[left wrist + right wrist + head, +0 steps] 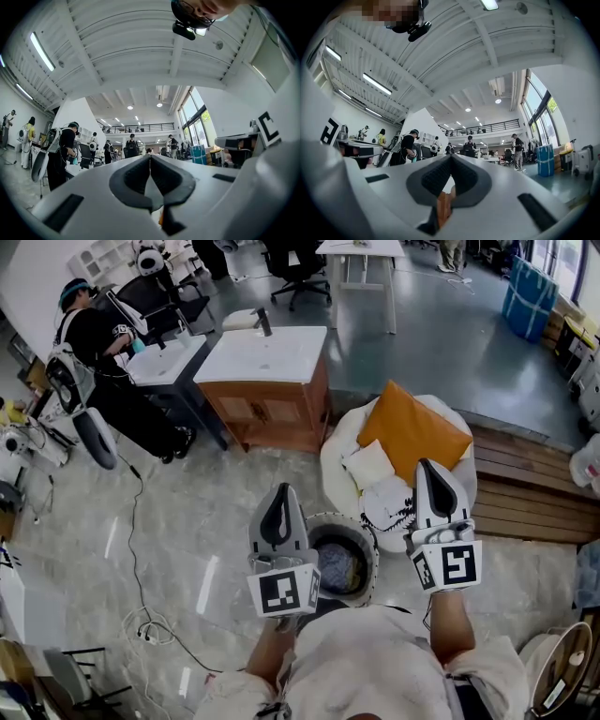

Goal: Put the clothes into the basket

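Observation:
A round white basket [367, 532] stands on the floor right in front of the person, with greyish-blue cloth [339, 566] lying in it. Behind it a white seat [336, 457] carries an orange cushion [412, 430], a white cushion [369, 466] and a white cloth with black print [390, 503]. My left gripper [280, 491] is held level over the basket's left rim, shut and empty. My right gripper [428, 466] hovers over the seat's right side, also shut with nothing in it. The left gripper [150, 157] and the right gripper [451, 158] each show their pads meeting, facing the open hall.
A wooden vanity with a white top [267, 381] stands behind the seat. A person [94, 348] works at a second sink to the left. A cable [141, 610] snakes over the tiled floor on the left. A wooden platform [525, 484] runs along the right.

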